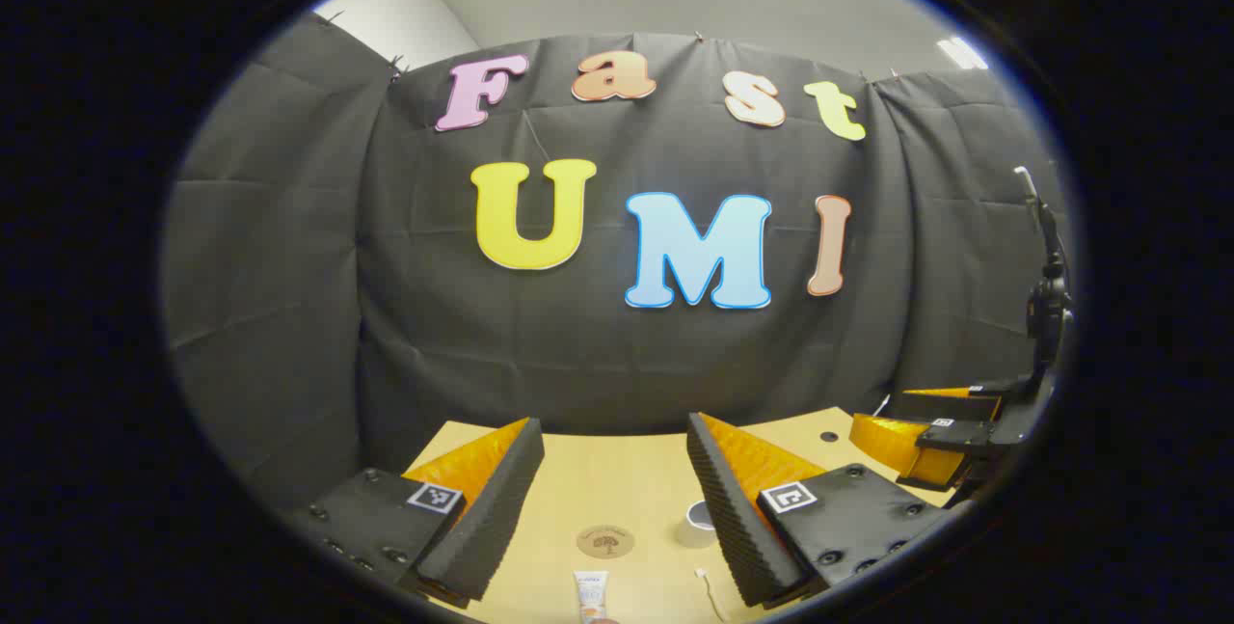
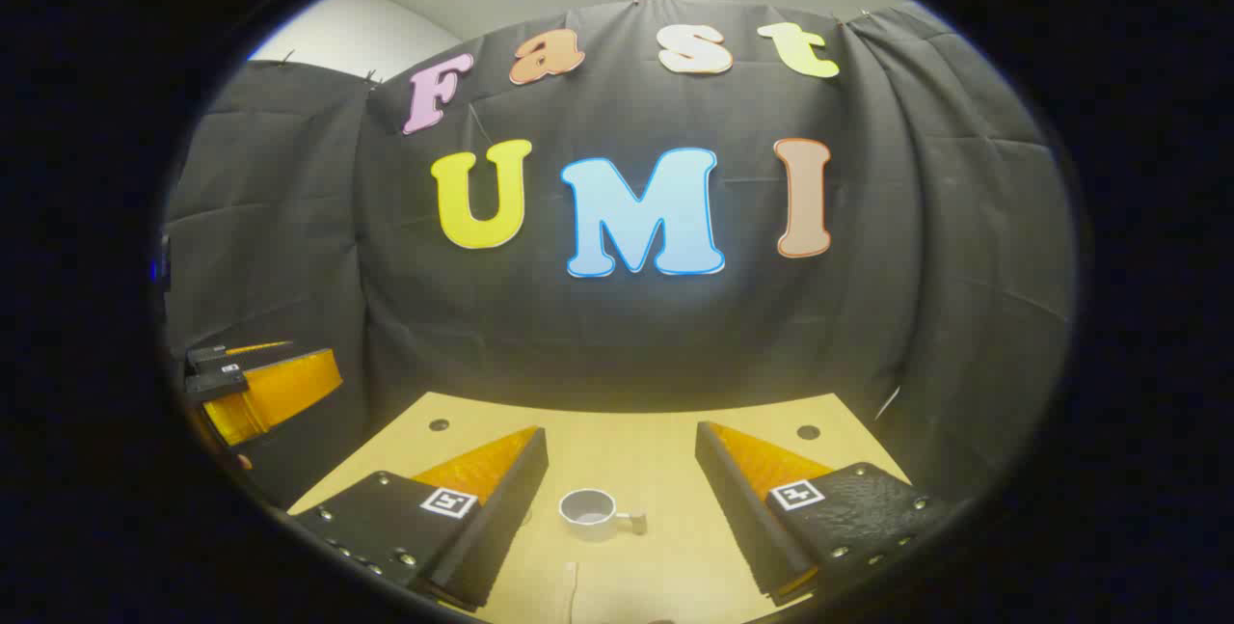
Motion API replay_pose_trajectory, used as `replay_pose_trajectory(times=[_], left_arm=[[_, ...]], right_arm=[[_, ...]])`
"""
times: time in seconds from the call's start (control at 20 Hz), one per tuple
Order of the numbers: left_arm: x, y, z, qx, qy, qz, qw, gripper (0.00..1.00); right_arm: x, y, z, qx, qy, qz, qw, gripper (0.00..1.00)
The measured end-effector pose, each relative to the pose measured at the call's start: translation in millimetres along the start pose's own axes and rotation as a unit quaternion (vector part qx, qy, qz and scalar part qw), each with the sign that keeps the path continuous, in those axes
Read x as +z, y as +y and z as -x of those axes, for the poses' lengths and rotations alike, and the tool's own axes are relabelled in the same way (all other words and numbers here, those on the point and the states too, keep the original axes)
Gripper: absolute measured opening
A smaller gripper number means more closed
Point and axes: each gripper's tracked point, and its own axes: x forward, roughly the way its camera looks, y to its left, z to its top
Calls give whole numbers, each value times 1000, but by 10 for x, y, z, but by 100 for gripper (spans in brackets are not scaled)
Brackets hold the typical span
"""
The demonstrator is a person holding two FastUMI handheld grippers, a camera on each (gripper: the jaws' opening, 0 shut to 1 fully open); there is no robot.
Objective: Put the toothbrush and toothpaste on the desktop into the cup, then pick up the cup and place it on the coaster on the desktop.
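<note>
Pale wood desktop, inventory with the cup as landmark.

Cup: grey, upright, mouth up, handle pointing to the right in the right gripper view. Empty as far as can be seen.

Coaster: round, brown, just beside the cup on its left in the left gripper view, apart from it.

Toothpaste: white tube lying flat, nearer the camera than the coaster, cut off by the lower edge.

Toothbrush: thin white piece nearer the camera than the cup; identity judged, not certain. A pale strip in the right gripper view may be the same item.

Left gripper: fingers spread wide, nothing between them, raised above the desktop, aimed level toward the wall, with coaster and toothpaste in the gap.

Right gripper: fingers likewise wide apart and empty, raised, cup centred between them.

Step in hand, as judged: first pickup, nothing yet in the cup. Advice: tilt the chosen gripper downward, straddle the tube across its width, close on its middle, and lower it tail-first into the cup so the cup does not tip.
</note>
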Motion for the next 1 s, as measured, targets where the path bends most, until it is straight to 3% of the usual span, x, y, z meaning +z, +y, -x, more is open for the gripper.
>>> replay_pose_trajectory(times=[0.15,0.2,0.35,0.5,0.7,0.75,1.0], left_arm=[[-26,41,-16,5,4,-2,1000,96],[-42,41,-18,5,5,-5,1000,96],[-64,-6,-25,-1,7,-18,1000,97],[-94,-9,-51,-5,10,-24,1000,96],[-155,45,-89,2,13,-23,1000,100],[-210,70,-111,4,20,-22,1000,96],[-898,161,-275,-5,85,-11,996,97]], right_arm=[[-80,26,-22,6,12,0,1000,91],[-97,46,-32,8,14,-2,1000,99],[-142,113,-47,19,20,-3,1000,90],[-176,131,-66,22,24,-1,999,99],[-212,156,-74,24,31,2,999,94],[-250,160,-80,24,36,4,999,94],[-836,257,-152,38,102,13,994,95]])
